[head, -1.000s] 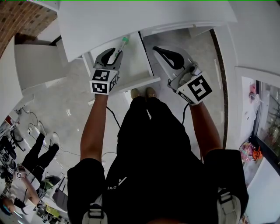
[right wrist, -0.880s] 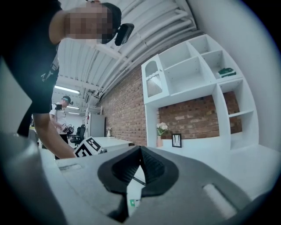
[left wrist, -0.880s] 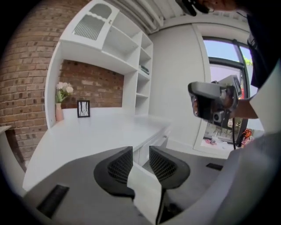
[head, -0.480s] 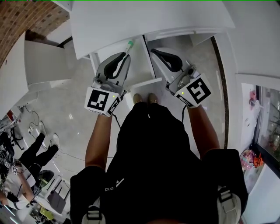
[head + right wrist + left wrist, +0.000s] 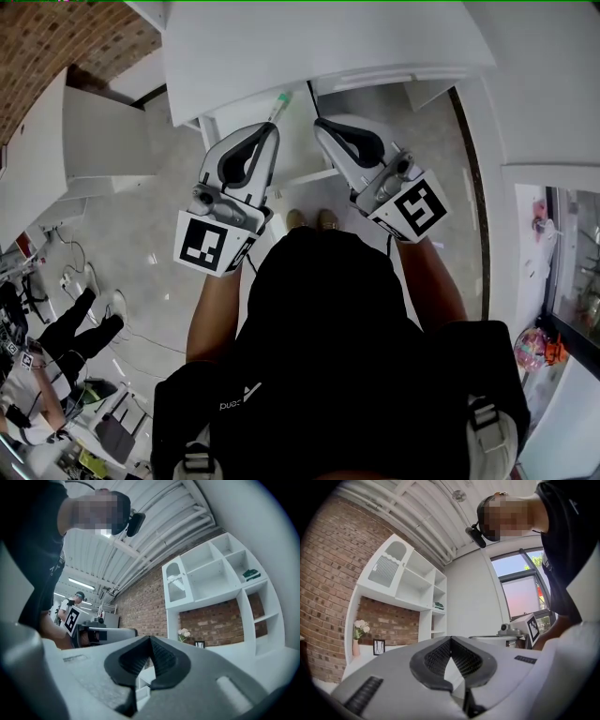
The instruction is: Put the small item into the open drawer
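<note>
Head view: left tool [image 5: 273, 129] and right tool [image 5: 319, 122], two in all, over one open drawer [image 5: 296, 141]; one green-tipped item [image 5: 279, 101] lies in the drawer, just past the left tool's tip.
Left gripper view: jaws pressed together, nothing between; item and drawer out of sight; one white shelf [image 5: 417, 597], one vase [image 5: 356, 645], one frame [image 5: 378, 646] against brick.
Right gripper view: jaws pressed together, empty; same shelf; one more person [image 5: 75, 603] far behind.

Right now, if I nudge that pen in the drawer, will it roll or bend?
The pen looks slim and round, so it would probably roll on the smooth drawer floor. It appears straight and rigid, so bending seems unlikely.
</note>
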`<control>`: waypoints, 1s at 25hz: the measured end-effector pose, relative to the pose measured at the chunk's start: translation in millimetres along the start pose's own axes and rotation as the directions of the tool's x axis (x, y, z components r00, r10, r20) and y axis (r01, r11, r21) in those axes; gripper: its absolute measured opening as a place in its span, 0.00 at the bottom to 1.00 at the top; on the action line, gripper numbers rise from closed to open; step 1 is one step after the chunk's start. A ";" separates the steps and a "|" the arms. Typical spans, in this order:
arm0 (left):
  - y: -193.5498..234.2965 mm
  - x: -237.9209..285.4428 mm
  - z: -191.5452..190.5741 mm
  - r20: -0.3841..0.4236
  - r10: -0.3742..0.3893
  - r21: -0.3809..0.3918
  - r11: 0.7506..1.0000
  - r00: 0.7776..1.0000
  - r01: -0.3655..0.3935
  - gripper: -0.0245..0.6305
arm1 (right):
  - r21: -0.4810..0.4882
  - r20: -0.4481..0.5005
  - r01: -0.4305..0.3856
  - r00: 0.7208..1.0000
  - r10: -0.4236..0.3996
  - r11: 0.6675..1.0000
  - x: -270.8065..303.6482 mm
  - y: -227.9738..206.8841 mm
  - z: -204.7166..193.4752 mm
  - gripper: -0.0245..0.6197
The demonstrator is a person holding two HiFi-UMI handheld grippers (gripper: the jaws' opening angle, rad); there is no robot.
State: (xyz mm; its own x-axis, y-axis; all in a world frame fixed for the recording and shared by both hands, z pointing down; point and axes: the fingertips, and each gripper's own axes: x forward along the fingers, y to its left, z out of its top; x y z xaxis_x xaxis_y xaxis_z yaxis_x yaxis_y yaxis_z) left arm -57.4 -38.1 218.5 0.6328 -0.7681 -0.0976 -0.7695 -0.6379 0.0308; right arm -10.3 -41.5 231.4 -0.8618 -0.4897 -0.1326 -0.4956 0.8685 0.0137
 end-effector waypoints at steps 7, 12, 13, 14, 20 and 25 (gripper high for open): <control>-20.0 -12.7 20.3 0.041 -0.036 0.052 0.998 0.999 0.034 0.04 | -0.014 0.032 -0.021 0.999 0.021 1.000 -4.7 21.5 12.4 0.04; -21.2 -19.8 15.1 0.009 -0.030 0.056 0.998 0.999 0.030 0.04 | -0.015 0.034 -0.026 0.999 0.027 1.000 -3.9 27.1 18.0 0.04; -22.0 -18.8 18.1 0.021 -0.035 0.055 0.998 0.999 0.033 0.04 | -0.016 0.032 -0.026 0.999 0.027 1.000 -3.6 27.1 18.7 0.04; -23.0 -17.6 22.0 0.038 -0.040 0.053 0.998 0.998 0.038 0.04 | -0.023 0.034 -0.026 0.999 0.027 0.999 -3.7 26.8 19.2 0.04; -21.3 -22.8 9.1 -0.021 -0.039 0.060 0.997 0.999 0.041 0.04 | -0.022 0.017 -0.027 0.999 0.027 0.999 -4.2 30.0 19.3 0.04; -19.7 -16.9 14.8 0.007 -0.040 0.051 0.998 0.999 0.040 0.04 | 0.000 -0.004 -0.021 1.000 0.021 1.000 -3.3 28.0 18.3 0.04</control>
State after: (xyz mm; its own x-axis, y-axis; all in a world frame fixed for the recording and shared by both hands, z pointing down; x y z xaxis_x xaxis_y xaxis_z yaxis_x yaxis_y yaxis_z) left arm -54.2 -11.7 204.8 0.6627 -0.7413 -0.1060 -0.7470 -0.6644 -0.0236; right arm -19.4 -14.2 214.1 -0.8724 -0.4716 -0.1287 -0.4773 0.8786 0.0162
